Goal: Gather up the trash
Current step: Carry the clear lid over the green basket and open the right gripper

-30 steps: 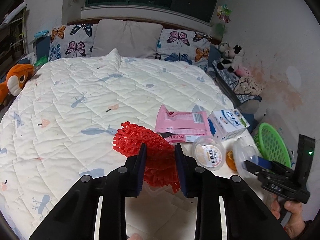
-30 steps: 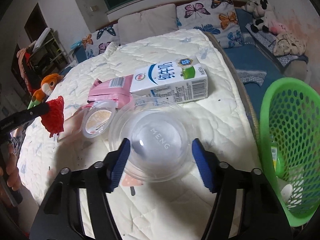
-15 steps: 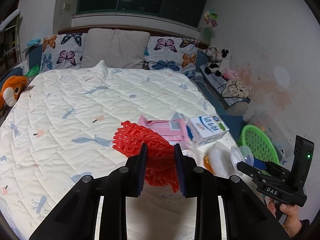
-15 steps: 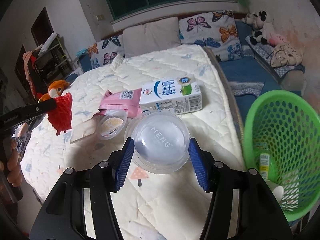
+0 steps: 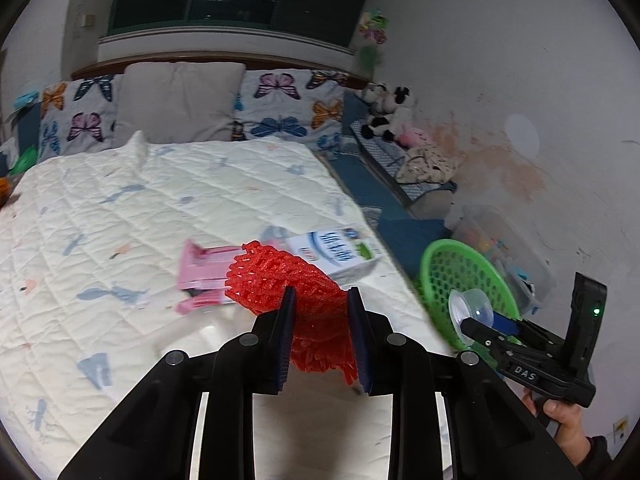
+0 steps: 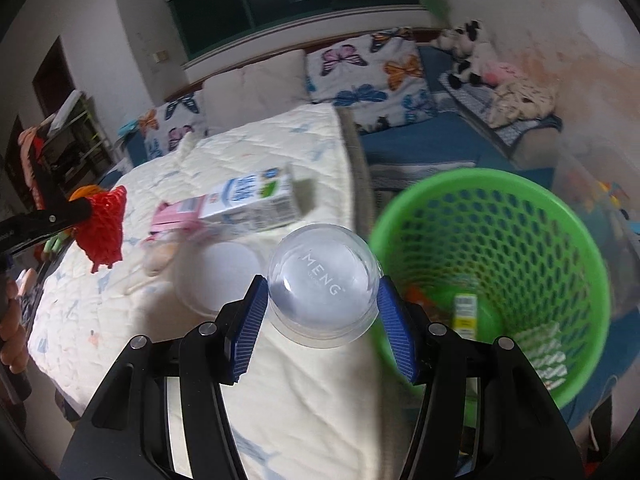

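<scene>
We are carrying two pieces of trash off the bed at once. Our left gripper [image 5: 320, 330] is clamped on the red foam fruit net [image 5: 294, 292], and our right gripper [image 6: 320, 324] is squeezing the clear plastic cup [image 6: 322, 282] marked MENG between its blue pads. Compared with a second ago, both loads are now lifted clear of the white quilt [image 5: 160, 208] and are swinging right toward the green mesh basket [image 6: 560, 240]; the basket is filling far more of the right wrist view than it did, and the cup is now hanging at the quilt's right edge, just beside the basket's near-left rim. We are judging that the pick-up is done and the drop is the step in hand.

Still lying on the quilt are the milk carton [image 6: 256, 200], the pink wrapper [image 5: 204, 268] and a white round lid [image 6: 224, 272], so more trips are waiting.

The basket is standing on the floor to the right of the bed, with a little trash already in its bottom and plenty of open room above its mouth. The bed's edge is lying between us and the basket, and a clear storage bin [image 5: 504, 248] is sitting just beyond it by the wall. Both grippers are heading for one opening, so we are watching that they do not crowd each other at the rim.
</scene>
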